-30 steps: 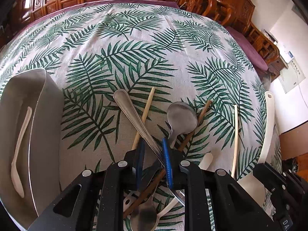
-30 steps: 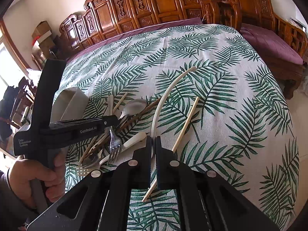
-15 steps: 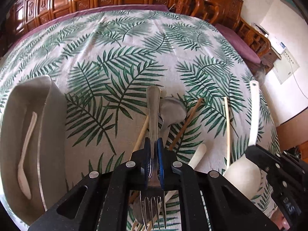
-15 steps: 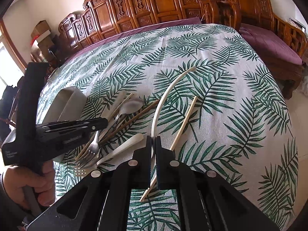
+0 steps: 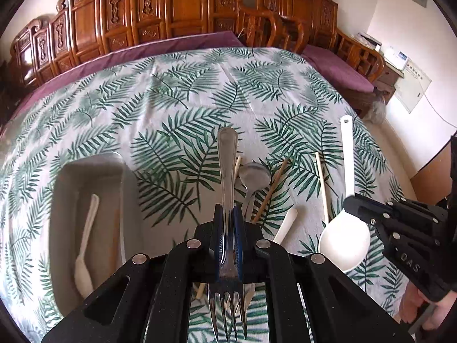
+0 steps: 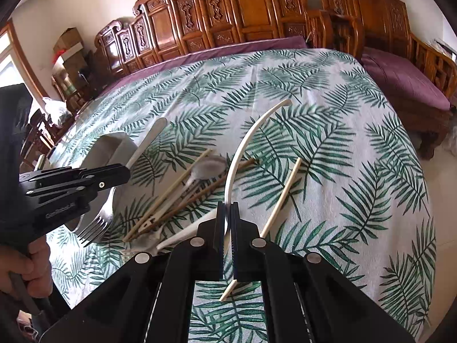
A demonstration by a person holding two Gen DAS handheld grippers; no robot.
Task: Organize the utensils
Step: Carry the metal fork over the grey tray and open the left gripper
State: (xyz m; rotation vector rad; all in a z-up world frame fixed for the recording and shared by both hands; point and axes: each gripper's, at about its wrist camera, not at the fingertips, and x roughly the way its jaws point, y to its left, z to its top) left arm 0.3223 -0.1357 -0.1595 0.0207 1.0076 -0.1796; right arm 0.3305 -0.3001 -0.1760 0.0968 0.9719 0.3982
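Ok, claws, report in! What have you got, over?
Left claw shut on metal fork. Right claw shut on white ladle. Grey tray holds one white spoon. Chopsticks, spoon loose on tablecloth.

Glossy polished metal fork, matt white plastic ladle, woven leaf-print tablecloth, carved varnished wooden chairs
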